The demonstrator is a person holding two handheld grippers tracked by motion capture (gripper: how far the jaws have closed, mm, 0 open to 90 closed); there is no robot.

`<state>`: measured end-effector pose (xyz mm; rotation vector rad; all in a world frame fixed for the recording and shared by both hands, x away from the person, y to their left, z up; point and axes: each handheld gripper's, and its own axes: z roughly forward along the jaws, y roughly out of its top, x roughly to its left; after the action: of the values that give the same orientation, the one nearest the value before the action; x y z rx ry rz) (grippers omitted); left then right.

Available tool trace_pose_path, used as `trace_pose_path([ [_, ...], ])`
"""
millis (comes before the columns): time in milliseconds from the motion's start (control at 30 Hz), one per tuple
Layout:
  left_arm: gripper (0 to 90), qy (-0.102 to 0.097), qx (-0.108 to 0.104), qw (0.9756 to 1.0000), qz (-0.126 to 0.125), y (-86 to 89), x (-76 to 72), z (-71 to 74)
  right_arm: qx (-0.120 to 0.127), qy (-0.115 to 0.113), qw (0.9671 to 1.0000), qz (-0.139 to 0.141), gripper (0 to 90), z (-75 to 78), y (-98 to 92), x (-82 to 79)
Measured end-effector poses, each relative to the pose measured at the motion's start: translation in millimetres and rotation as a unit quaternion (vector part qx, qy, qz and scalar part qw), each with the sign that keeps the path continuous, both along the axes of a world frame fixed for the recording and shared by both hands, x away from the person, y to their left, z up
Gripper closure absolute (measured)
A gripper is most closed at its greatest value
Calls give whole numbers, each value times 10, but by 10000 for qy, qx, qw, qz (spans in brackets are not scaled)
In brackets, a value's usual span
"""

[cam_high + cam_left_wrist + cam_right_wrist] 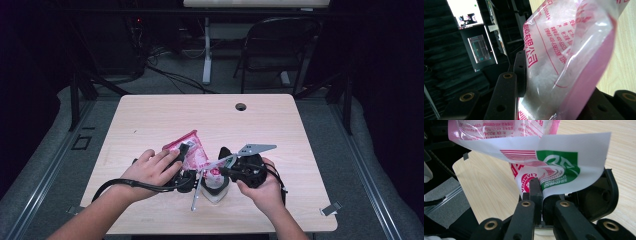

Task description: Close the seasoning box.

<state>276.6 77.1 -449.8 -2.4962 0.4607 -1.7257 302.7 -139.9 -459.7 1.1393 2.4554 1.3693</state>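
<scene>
While both forearms come in from the near edge of the table, the left hand lies palm down over the left gripper, fingers spread across its black body, cable looping back along the wrist. Its jaws are clamped on the bag; in the left gripper view the film bulges between the two black jaws, a pad pressing its side.

That bag sits near the middle of the table's near half, tilted, its upper end toward the far edge. It is clear, glossy plastic, crinkled, with pink borders and pink print, and something white and grainy shows inside.

Just right of it, the right hand cups the right gripper from below, its grey three-cornered plate pointing to the right edge. Its jaws are pinched tight on a thin corner of the bag; the right gripper view shows that white flap, with red stripes and a green logo, curling up from between the jaws. A white tub-like object sits under the grippers, touching the table, and a thin metal rod leans beside it.

Bare pale wood-grain stretches away to the far edge, where a round hole sits. Beyond the table stands a dark folding chair.
</scene>
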Motion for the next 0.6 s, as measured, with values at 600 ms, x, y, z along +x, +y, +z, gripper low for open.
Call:
trace_pose_path([
  [600,714,9,2,10000,24,-5,8,-4,-91,62,9999,27,894,-27,3,15],
])
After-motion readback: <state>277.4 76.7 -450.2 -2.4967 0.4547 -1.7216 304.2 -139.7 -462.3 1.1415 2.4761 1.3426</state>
